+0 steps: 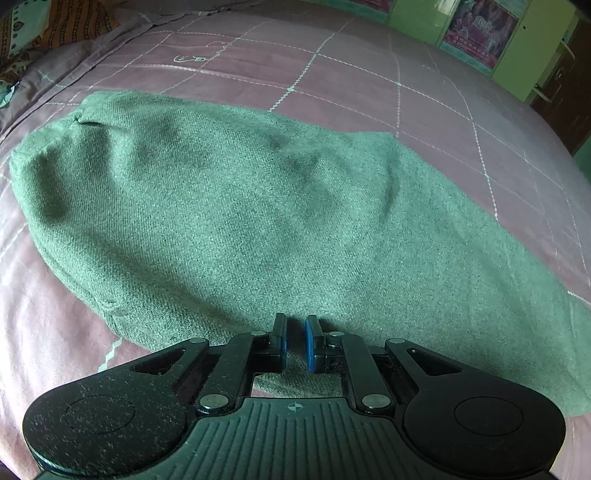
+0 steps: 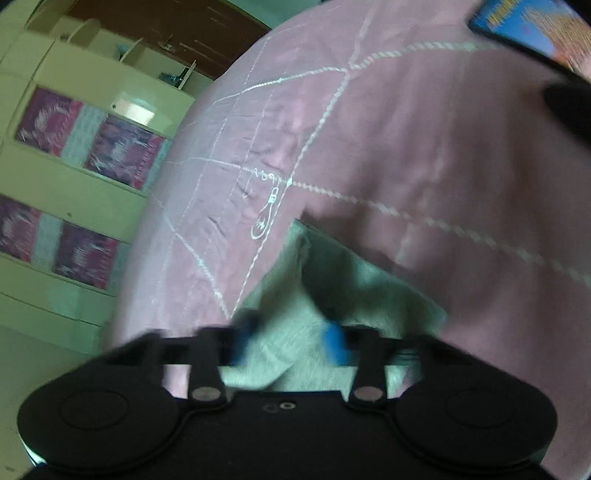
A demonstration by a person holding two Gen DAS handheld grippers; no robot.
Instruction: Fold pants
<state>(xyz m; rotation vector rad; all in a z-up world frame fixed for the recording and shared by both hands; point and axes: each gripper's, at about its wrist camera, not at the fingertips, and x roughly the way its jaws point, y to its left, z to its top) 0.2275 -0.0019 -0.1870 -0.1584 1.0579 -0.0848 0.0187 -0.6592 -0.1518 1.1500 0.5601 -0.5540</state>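
Observation:
Green pants (image 1: 240, 206) lie folded into a long flat shape across a pink bedsheet (image 1: 369, 74). My left gripper (image 1: 295, 321) hangs over their near edge with its blue pads almost together. Only a thin slit shows between them, and the cloth beneath lies flat. The right wrist view is blurred. It shows one corner of the pants (image 2: 354, 288) rumpled on the bedsheet (image 2: 406, 147). My right gripper (image 2: 291, 325) is over that corner with its blue fingers plainly apart and green cloth showing between them.
Patterned orange and green bedding (image 1: 55, 26) sits at the far left corner of the bed. A green cupboard (image 2: 74, 147) with pink pictures stands beyond the bed's edge. A blue and orange flat object (image 2: 535, 26) and a dark shape (image 2: 569, 103) lie at the upper right.

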